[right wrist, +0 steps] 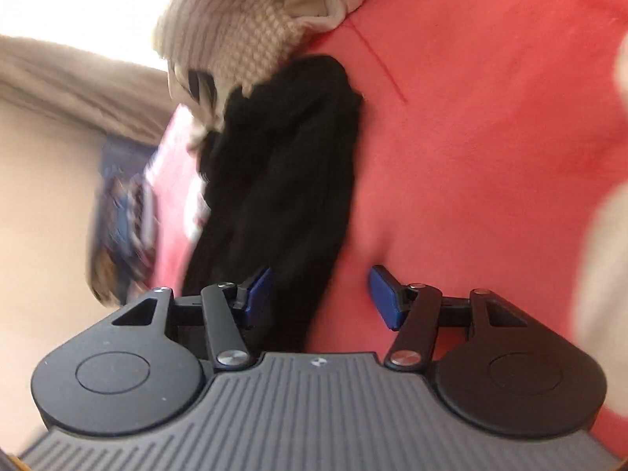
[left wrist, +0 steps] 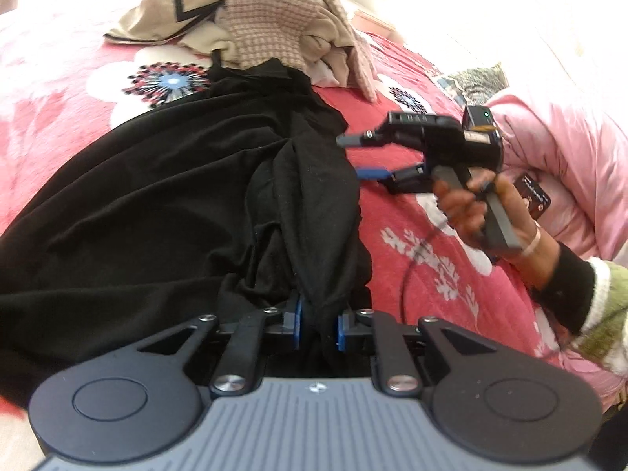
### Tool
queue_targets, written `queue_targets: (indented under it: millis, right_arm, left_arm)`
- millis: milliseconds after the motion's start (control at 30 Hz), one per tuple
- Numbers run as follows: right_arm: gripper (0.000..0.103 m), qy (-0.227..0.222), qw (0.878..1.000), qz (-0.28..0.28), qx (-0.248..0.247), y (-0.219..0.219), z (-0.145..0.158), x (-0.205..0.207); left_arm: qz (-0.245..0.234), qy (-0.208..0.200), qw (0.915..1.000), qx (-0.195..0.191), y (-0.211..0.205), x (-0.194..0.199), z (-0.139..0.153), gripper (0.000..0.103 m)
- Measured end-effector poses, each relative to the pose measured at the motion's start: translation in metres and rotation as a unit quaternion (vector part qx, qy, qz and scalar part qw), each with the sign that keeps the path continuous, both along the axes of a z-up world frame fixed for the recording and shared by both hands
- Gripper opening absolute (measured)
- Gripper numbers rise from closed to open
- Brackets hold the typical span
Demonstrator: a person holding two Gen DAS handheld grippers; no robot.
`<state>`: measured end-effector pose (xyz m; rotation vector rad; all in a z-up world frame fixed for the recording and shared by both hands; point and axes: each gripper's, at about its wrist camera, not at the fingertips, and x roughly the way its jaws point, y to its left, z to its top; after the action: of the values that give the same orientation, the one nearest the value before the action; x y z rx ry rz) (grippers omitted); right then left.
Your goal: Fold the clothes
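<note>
A black garment (left wrist: 157, 196) lies spread over a red flowered bedspread (left wrist: 416, 212). My left gripper (left wrist: 318, 325) is shut on a bunched fold at the garment's near edge, and the cloth rises in a ridge from the blue pads. A hand holds my right gripper (left wrist: 353, 157) just off the garment's right edge, its two fingers apart. In the blurred right wrist view the right gripper (right wrist: 320, 278) stands open. The black garment (right wrist: 282, 165) runs under its left finger, and red bedspread (right wrist: 471, 137) shows in the rest of the gap. No pad presses on cloth there.
A heap of beige and checked clothes (left wrist: 267, 19) sits at the far end of the bed, touching the black garment's top. A pink quilt (left wrist: 557, 149) and a phone (left wrist: 533, 196) lie to the right. A thin cable (left wrist: 408, 271) hangs below the hand.
</note>
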<state>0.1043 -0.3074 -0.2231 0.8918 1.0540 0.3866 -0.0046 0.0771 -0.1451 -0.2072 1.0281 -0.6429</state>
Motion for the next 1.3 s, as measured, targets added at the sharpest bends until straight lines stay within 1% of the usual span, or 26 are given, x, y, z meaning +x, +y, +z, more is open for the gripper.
queue_targets:
  millis: [33,67,100,167,300,367,400,433,467,533,600,633,700,733,800,833,900,933,1000,1067,1100,1133,1167,1233,1267,1300]
  right_arm:
    - [0.031,-0.005,1.000,0.003,0.014,0.002,0.000,0.006]
    - [0.017,-0.009,0.999,0.008,0.033,0.005,0.001,0.010]
    - [0.013,-0.014,0.998,0.015,0.055,0.009,0.002,0.012]
    - [0.009,-0.033,0.996,0.036,0.073,0.025,0.013,0.021]
    - [0.008,-0.077,0.989,0.092,0.088,0.068,0.040,0.046]
    - [0.008,-0.096,0.984,0.130,0.079,0.100,0.055,0.066]
    - [0.008,-0.100,0.981,0.149,0.071,0.118,0.060,0.074]
    - [0.008,-0.101,0.979,0.165,0.062,0.138,0.061,0.081]
    - [0.011,-0.101,0.977,0.182,0.053,0.158,0.062,0.089]
    - [0.014,-0.088,0.974,0.210,0.021,0.191,0.055,0.101]
    - [0.022,-0.066,0.971,0.230,-0.011,0.217,0.045,0.111]
    - [0.023,-0.052,0.971,0.232,-0.009,0.219,0.041,0.114]
    - [0.027,-0.039,0.972,0.230,0.014,0.214,0.037,0.117]
    - [0.028,-0.046,0.973,0.226,0.032,0.205,0.040,0.115]
    - [0.034,-0.072,0.971,0.219,0.064,0.180,0.054,0.109]
    - [0.034,-0.089,0.970,0.215,0.075,0.165,0.060,0.106]
    - [0.044,-0.132,0.968,0.200,0.082,0.134,0.074,0.094]
    - [0.045,-0.155,0.967,0.189,0.065,0.120,0.081,0.089]
    - [0.045,-0.199,0.965,0.172,0.006,0.097,0.094,0.079]
    - [0.046,-0.232,0.957,0.157,-0.069,0.080,0.102,0.068]
    - [0.046,-0.242,0.953,0.153,-0.100,0.073,0.104,0.063]
    - [0.046,-0.246,0.949,0.153,-0.125,0.069,0.102,0.060]
    - [0.046,-0.249,0.945,0.154,-0.148,0.068,0.100,0.056]
    - [0.046,-0.258,0.935,0.168,-0.176,0.073,0.093,0.050]
    - [0.046,-0.263,0.930,0.177,-0.187,0.076,0.088,0.047]
    - [0.046,-0.268,0.924,0.185,-0.199,0.079,0.084,0.045]
  left_arm:
    - [0.004,0.002,1.0000,-0.004,0.006,-0.002,0.001,0.016]
    - [0.009,0.003,0.9999,-0.008,0.014,-0.004,0.001,0.016]
    - [0.016,0.004,0.9998,-0.010,0.021,-0.006,0.001,0.016]
    - [0.032,0.011,0.9994,-0.013,0.038,-0.010,-0.001,0.016]
    - [0.074,0.043,0.9963,-0.005,0.068,-0.013,-0.009,0.016]
    - [0.090,0.056,0.9944,0.007,0.079,-0.016,-0.011,0.019]
    - [0.099,0.057,0.9934,0.013,0.084,-0.019,-0.011,0.025]
    - [0.107,0.059,0.9923,0.019,0.088,-0.021,-0.011,0.033]
    - [0.112,0.055,0.9918,0.027,0.092,-0.024,-0.008,0.035]
    - [0.115,0.030,0.9920,0.044,0.094,-0.029,0.002,0.048]
    - [0.121,-0.001,0.9910,0.057,0.095,-0.031,0.012,0.056]
    - [0.124,-0.015,0.9904,0.061,0.095,-0.031,0.017,0.058]
    - [0.121,-0.036,0.9902,0.059,0.091,-0.025,0.027,0.061]
    - [0.110,-0.046,0.9911,0.060,0.085,-0.018,0.029,0.063]
    - [0.080,-0.065,0.9926,0.064,0.070,-0.003,0.033,0.067]
    - [0.063,-0.072,0.9930,0.069,0.061,0.007,0.032,0.068]
    - [0.031,-0.084,0.9925,0.083,0.040,0.028,0.028,0.069]
    - [0.016,-0.089,0.9918,0.090,0.029,0.038,0.024,0.070]
    - [-0.005,-0.094,0.9887,0.116,0.006,0.057,0.012,0.070]
    - [-0.013,-0.095,0.9852,0.142,-0.014,0.070,-0.001,0.069]
    - [-0.016,-0.095,0.9833,0.155,-0.023,0.077,-0.008,0.066]
    - [-0.008,-0.091,0.9836,0.155,-0.025,0.081,-0.012,0.059]
    - [0.005,-0.084,0.9849,0.151,-0.025,0.085,-0.016,0.055]
    - [0.030,-0.070,0.9869,0.142,-0.024,0.092,-0.023,0.042]
    - [0.042,-0.063,0.9875,0.138,-0.023,0.096,-0.027,0.038]
    - [0.050,-0.056,0.9885,0.132,-0.022,0.098,-0.030,0.029]
